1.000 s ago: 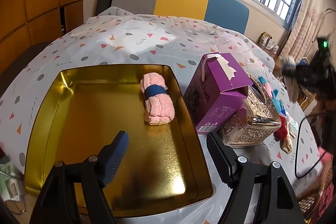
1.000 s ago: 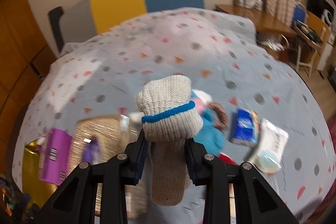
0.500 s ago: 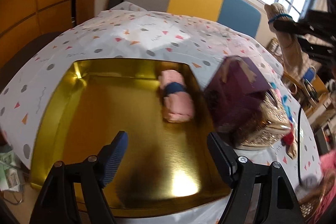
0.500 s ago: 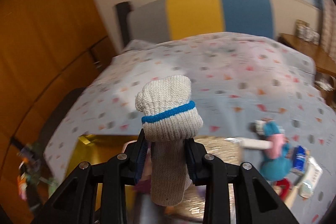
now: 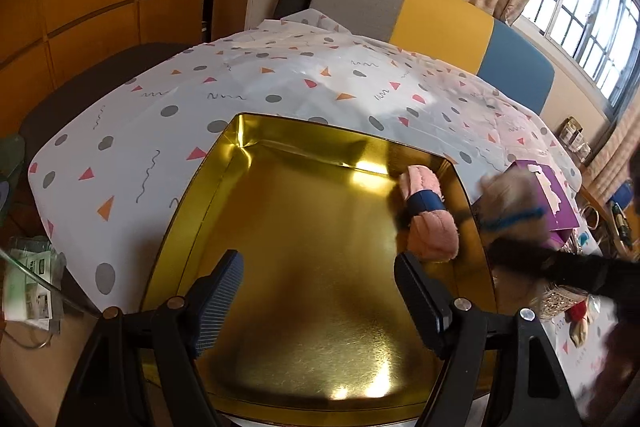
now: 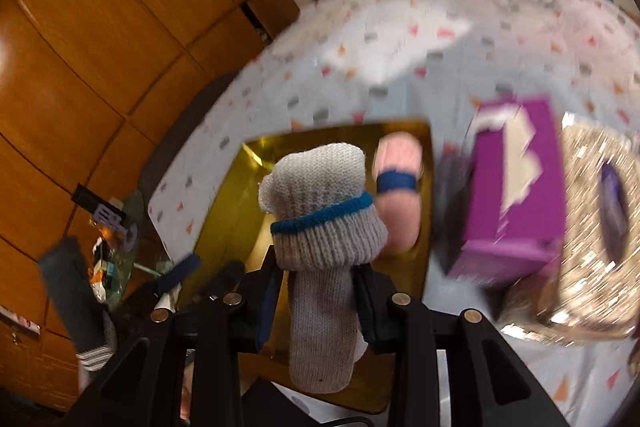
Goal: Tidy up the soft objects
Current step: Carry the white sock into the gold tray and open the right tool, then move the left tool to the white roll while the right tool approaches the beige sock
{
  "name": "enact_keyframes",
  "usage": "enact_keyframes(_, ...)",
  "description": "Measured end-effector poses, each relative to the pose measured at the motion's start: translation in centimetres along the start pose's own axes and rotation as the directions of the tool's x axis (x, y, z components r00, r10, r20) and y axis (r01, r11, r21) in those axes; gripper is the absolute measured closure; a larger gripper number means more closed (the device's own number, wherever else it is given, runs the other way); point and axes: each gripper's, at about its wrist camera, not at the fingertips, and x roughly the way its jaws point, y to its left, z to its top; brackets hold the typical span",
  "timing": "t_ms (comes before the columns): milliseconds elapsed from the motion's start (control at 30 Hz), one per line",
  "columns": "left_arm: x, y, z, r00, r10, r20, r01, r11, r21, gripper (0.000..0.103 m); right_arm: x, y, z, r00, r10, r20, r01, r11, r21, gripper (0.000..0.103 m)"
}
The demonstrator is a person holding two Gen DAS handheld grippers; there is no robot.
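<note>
A gold metal tray lies on the patterned tablecloth. A pink rolled cloth with a blue band lies inside it at its right wall; it also shows in the right wrist view. My left gripper is open and empty above the tray's near part. My right gripper is shut on a rolled grey-white knitted sock with a blue band, held above the tray's near right part. In the left wrist view the sock is a blur at the tray's right edge.
A purple box stands right of the tray, with a shiny silver-gold tissue box beyond it. Small soft toys lie at the table's right. A multicoloured sofa back and wooden wall panels stand behind and to the left.
My right gripper has swung left with the sock, from over the toys to over the tray. The left gripper has shifted left and stayed open.
</note>
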Motion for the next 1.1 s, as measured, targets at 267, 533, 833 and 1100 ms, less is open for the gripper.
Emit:
enact_keyframes(267, 0.2, -0.7, -0.4, 1.000, -0.007, -0.011, 0.008, 1.000, 0.018, 0.025, 2.9, -1.1, -2.0, 0.996, -0.069, -0.064, 0.069, 0.998, 0.001, 0.057)
enact_keyframes(533, -0.1, -1.5, -0.5, 1.000, -0.011, -0.006, 0.011, 0.999, 0.047, 0.025, 0.7, -1.0, -2.8, 0.995, -0.100, 0.020, 0.100, 0.995, -0.018, 0.053)
enact_keyframes(833, -1.0, -3.3, -0.8, 1.000, -0.015, 0.008, 0.014, 0.994, 0.108, 0.025, -3.7, -0.7, -3.4, 0.965, -0.183, 0.188, 0.200, 0.977, -0.078, 0.052)
enact_keyframes(1100, -1.9, -5.1, -1.1, 0.999, -0.033, 0.027, 0.028, 0.985, 0.171, 0.025, -7.9, -3.0, -3.9, 0.927, -0.229, 0.297, 0.252, 0.967, -0.043, 0.052)
